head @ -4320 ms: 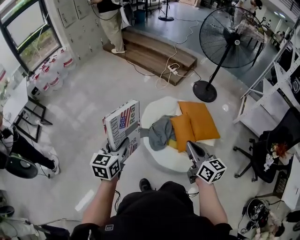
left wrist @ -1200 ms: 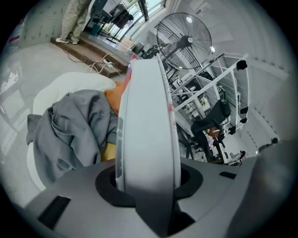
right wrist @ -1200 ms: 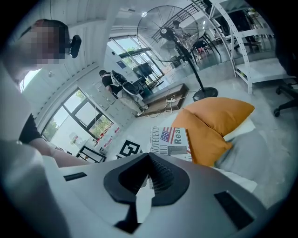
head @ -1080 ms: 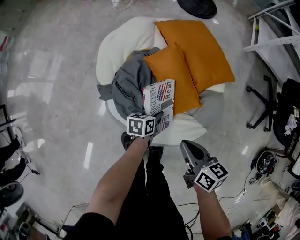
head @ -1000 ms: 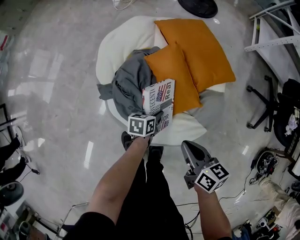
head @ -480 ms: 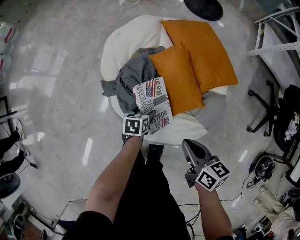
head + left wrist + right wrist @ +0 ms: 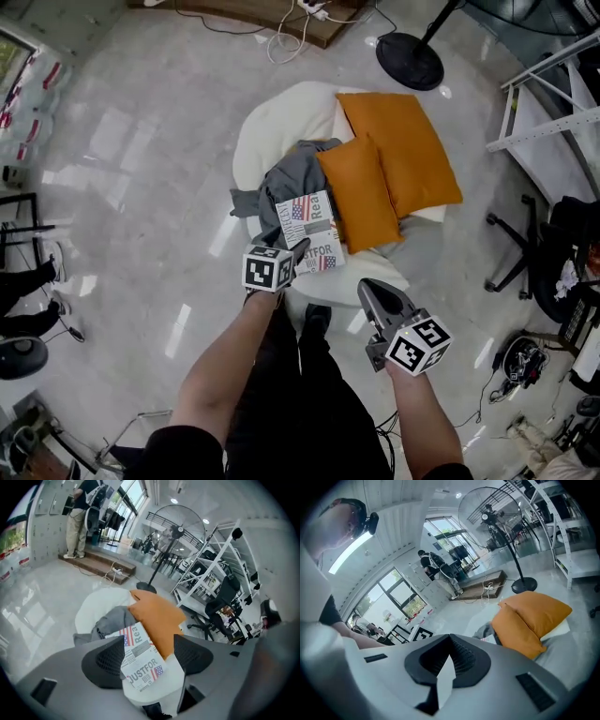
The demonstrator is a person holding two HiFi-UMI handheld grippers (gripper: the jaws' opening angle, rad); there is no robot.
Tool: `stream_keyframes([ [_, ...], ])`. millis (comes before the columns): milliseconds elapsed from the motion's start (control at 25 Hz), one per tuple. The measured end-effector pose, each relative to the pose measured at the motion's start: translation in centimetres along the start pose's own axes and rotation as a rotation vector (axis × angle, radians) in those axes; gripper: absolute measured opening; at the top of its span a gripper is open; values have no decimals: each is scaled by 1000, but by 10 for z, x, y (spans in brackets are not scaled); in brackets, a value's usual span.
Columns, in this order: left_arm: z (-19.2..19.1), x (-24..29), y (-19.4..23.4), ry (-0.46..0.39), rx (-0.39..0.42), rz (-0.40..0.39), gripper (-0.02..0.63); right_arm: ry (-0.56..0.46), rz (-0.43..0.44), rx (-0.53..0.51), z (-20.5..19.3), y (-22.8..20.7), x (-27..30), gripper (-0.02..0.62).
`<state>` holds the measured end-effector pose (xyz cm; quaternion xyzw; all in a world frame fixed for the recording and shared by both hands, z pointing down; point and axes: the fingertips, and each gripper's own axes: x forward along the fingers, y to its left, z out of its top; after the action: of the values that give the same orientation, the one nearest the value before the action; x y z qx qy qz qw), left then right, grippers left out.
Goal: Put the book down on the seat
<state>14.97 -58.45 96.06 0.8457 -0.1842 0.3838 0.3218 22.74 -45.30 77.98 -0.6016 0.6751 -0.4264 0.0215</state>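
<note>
The book (image 7: 310, 231), white with a flag print, lies flat on the front of the round white seat (image 7: 281, 122), next to a grey cloth (image 7: 286, 178) and two orange cushions (image 7: 398, 150). My left gripper (image 7: 293, 253) hovers just short of the book's near edge, jaws wide open. In the left gripper view the book (image 7: 140, 660) shows beyond the gap of the left gripper (image 7: 147, 645), and neither pad touches it. My right gripper (image 7: 373, 292) hangs lower right, off the seat, shut and empty. In its own view the right gripper (image 7: 450, 644) has its pads together.
A standing fan's base (image 7: 411, 58) is beyond the seat. A white shelf frame (image 7: 544, 103) and a black office chair (image 7: 553, 253) stand at the right. Cables and a power strip (image 7: 300, 14) lie at the top. A person's legs (image 7: 28, 291) show at the left edge.
The left gripper's jaws have opened and let go of the book, which now rests flat on the seat. The gripper has drawn back a little. The right gripper has stayed shut.
</note>
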Motion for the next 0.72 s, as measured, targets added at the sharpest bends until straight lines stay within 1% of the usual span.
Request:
stream_keyframes([
  [120, 29, -48, -17, -65, 45, -22, 322, -24, 6, -21, 23, 23, -14, 12],
  [240, 65, -95, -41, -163, 41, -83, 317, -55, 11, -39, 48, 37, -27, 12],
  [280, 74, -110, -49, -191, 47, -93, 303, -64, 13, -43, 55, 42, -33, 12],
  [360, 86, -140, -66, -236, 76, -99, 244, -80, 14, -52, 67, 51, -48, 12],
  [400, 90, -154, -75, -254, 92, -102, 196, -90, 15, -57, 74, 56, -56, 12],
  [440, 93, -166, -83, -270, 108, -105, 163, -102, 15, -63, 80, 60, -64, 12],
  [480, 97, -176, -91, -285, 121, -110, 150, -113, 14, -68, 86, 63, -72, 12],
  [600, 110, -205, -116, -338, 135, -130, 133, -138, 2, -75, 99, 66, -98, 12],
  [720, 127, -243, -140, -415, 138, -150, 148, -152, 0, -86, 104, 70, -121, 12],
])
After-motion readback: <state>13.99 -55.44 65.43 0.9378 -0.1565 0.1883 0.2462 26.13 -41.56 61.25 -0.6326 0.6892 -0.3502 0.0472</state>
